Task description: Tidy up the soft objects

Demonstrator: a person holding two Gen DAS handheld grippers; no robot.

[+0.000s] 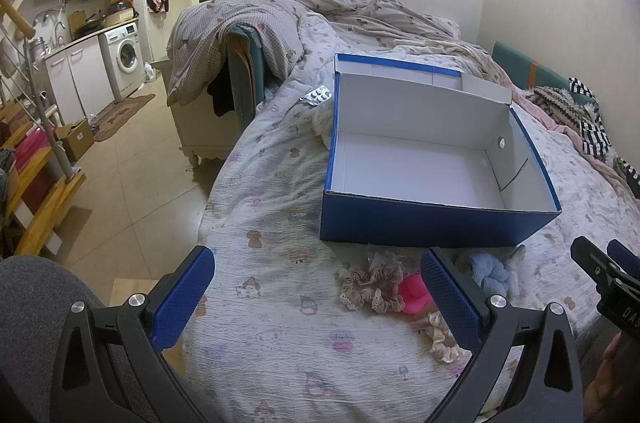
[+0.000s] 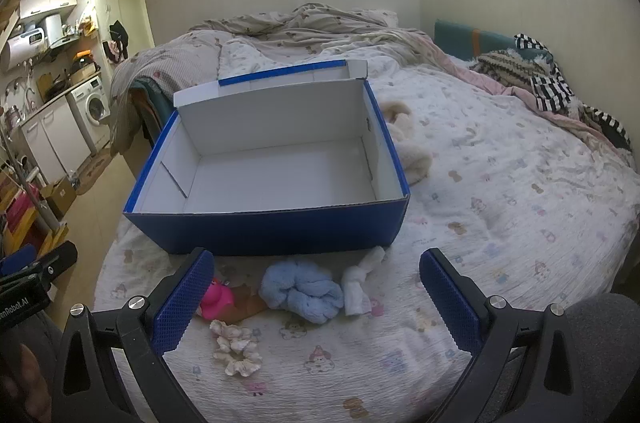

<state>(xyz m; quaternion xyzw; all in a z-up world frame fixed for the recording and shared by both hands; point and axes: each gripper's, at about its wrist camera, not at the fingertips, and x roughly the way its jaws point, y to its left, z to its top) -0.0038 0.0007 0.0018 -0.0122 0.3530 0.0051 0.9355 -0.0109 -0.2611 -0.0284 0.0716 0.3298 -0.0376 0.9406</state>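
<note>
A big blue box [image 2: 280, 227] sits open on the bed [image 2: 500, 183]. It is white inside and has nothing in it. Its lid flap stands up at the back.

The soft things lie in a little row on the bed, just in front of the box. There is a fluffy light blue bundle [image 2: 302, 293], all bunched up. Right beside it is a small white cloth thing [image 2: 358, 287]. A bright pink toy [image 2: 216, 297] lies on the other side. Near it is a frilly cream scrunchie [image 2: 236, 347]. Another scrunchie, beige with lace, [image 1: 370, 289] lies by the pink toy.

The left tongs [image 1: 320, 299] are wide and hold nothing. The right tongs [image 2: 316, 303] are wide too, and they hang over the soft things
</note>
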